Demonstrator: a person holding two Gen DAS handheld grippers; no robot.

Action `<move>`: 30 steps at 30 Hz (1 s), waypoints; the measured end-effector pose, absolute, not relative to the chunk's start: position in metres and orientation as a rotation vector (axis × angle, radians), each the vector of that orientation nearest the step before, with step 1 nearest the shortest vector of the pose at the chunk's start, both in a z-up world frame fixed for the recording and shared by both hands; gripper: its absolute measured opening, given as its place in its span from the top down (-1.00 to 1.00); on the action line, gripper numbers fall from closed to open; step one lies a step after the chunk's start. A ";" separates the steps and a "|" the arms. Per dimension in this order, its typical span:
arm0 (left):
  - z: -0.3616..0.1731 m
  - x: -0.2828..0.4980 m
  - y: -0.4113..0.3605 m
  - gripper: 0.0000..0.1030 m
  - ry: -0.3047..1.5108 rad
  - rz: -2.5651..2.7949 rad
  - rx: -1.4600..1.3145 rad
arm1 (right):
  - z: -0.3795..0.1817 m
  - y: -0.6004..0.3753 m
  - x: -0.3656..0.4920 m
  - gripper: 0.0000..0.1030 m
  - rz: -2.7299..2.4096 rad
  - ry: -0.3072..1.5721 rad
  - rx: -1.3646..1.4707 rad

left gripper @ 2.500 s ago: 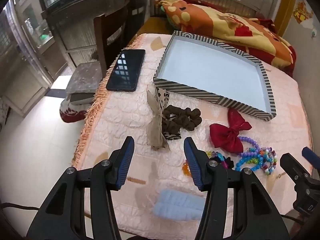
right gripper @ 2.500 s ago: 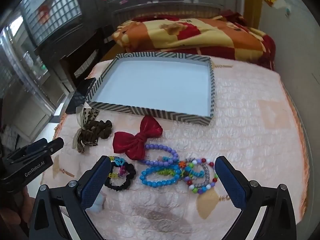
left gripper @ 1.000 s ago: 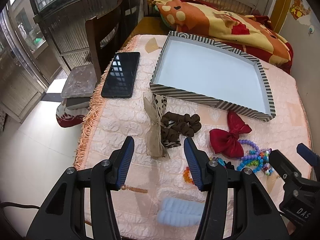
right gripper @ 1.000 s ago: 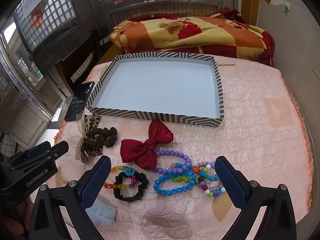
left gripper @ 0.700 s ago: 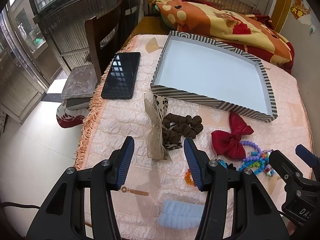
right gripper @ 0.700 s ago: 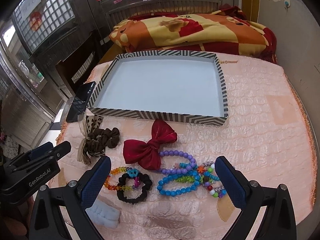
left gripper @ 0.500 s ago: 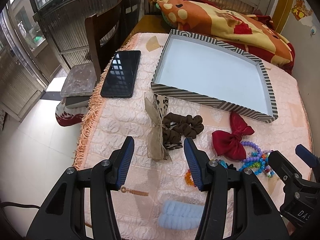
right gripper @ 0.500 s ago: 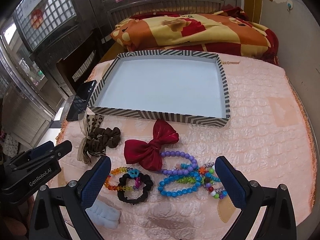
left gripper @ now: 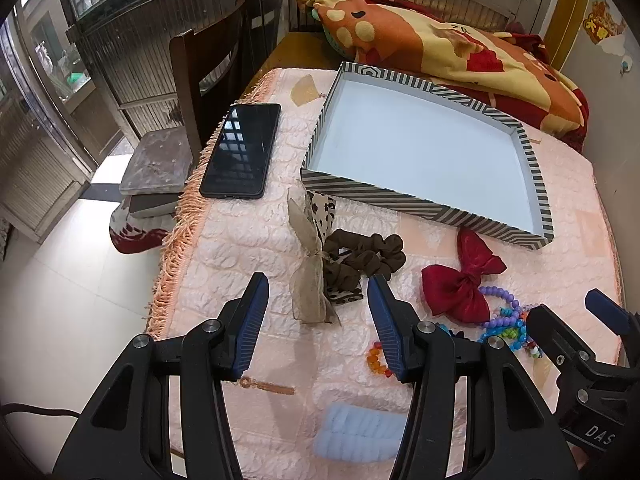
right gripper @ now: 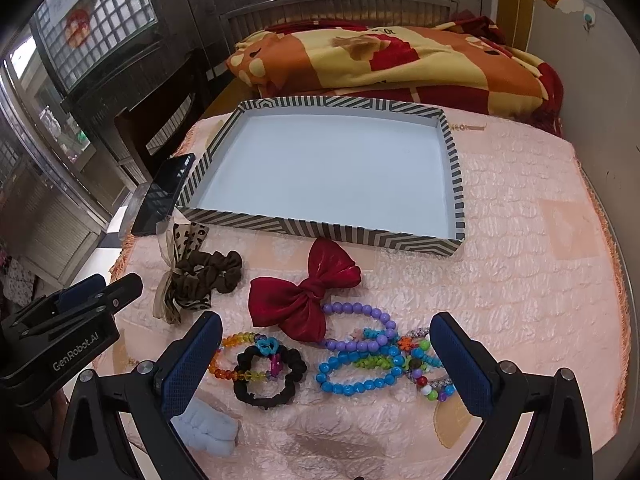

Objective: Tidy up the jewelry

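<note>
While right tool (right gripper: 326, 354) gapes | beaded bracelets (right gripper: 372, 354) between jaws, untouched

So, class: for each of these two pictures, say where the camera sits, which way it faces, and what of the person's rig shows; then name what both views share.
Left wrist: on the left gripper, facing down and forward over the brown scrunchie; its open fingers show, and the right gripper.
Right wrist: on the right gripper, over the bead bracelets; its open fingers and the left gripper show.
Shared: striped tray, red bow, phone.
</note>
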State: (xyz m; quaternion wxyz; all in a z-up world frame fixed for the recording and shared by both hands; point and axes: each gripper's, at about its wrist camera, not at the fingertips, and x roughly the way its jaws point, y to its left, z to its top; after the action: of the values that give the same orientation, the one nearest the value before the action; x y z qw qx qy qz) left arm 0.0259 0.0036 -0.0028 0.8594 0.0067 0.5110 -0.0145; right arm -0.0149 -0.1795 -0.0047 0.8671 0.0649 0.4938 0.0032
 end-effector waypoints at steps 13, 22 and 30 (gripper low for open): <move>0.000 0.026 0.005 0.00 1.068 -0.023 0.013 | -0.004 -0.179 -0.014 -1.00 -0.004 1.030 0.105; -0.002 0.025 0.007 0.00 1.070 -0.018 0.013 | -0.004 -0.179 -0.014 -1.00 -0.006 1.031 0.103; -0.003 0.023 0.009 0.00 1.072 -0.013 0.012 | -0.004 -0.178 -0.014 -1.00 -0.005 1.036 0.107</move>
State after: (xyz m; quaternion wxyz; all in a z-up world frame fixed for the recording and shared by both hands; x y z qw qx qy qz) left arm 0.0231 0.0086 -0.0030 0.8598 0.0056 0.5106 -0.0064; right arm -0.0142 -0.1778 -0.0042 0.8674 0.0511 0.4950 -0.0024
